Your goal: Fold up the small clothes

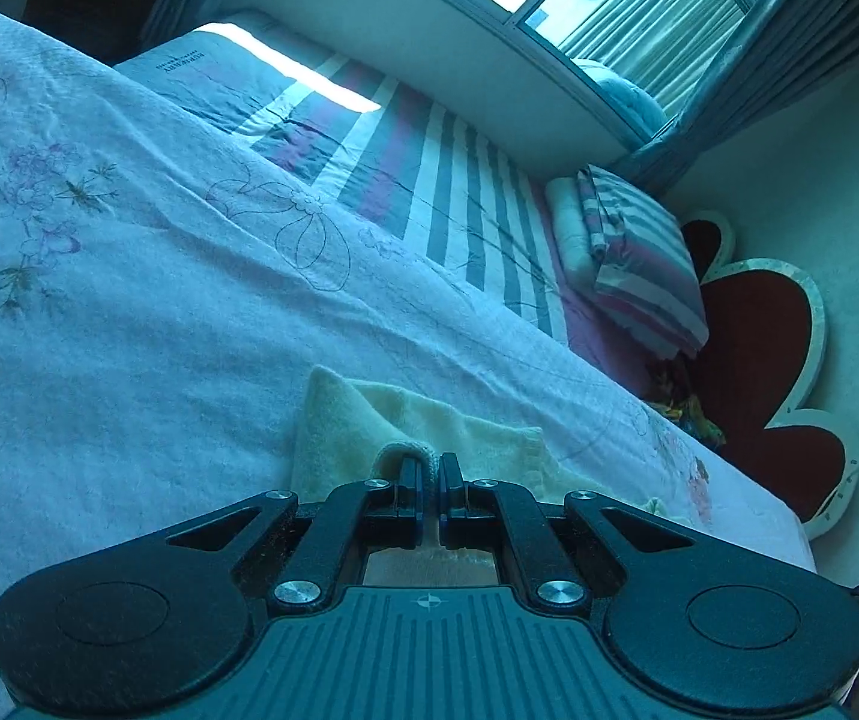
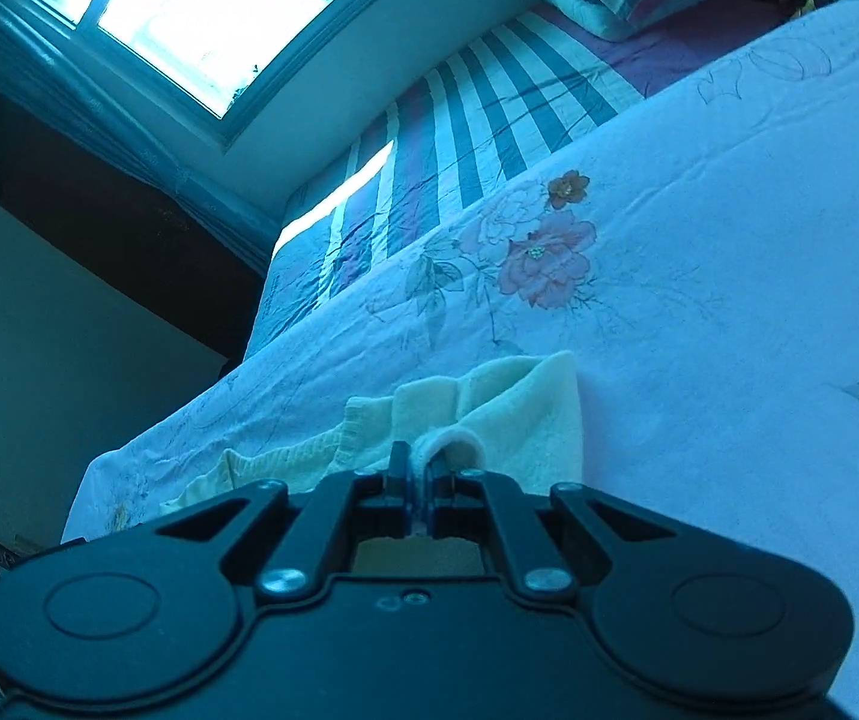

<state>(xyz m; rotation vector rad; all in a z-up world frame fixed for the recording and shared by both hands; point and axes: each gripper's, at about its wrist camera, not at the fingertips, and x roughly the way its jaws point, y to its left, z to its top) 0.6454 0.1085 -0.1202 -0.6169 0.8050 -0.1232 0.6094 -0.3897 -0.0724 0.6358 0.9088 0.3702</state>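
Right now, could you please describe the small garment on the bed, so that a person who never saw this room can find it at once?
Start from the white floral bedspread that covers the near part of the bed. Near its edge lies the pale yellow knitted garment, pinched by the left gripper and the right gripper. It is the only plain yellow, fuzzy piece; the neighbouring striped pillow is far off.

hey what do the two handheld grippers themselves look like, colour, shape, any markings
Both the left gripper and right gripper are matte black, with two rounded lobes, angled linkage arms and silver screws. The left's body is ribbed with a small crosshair mark; the right's is smooth. No sleeves visible.
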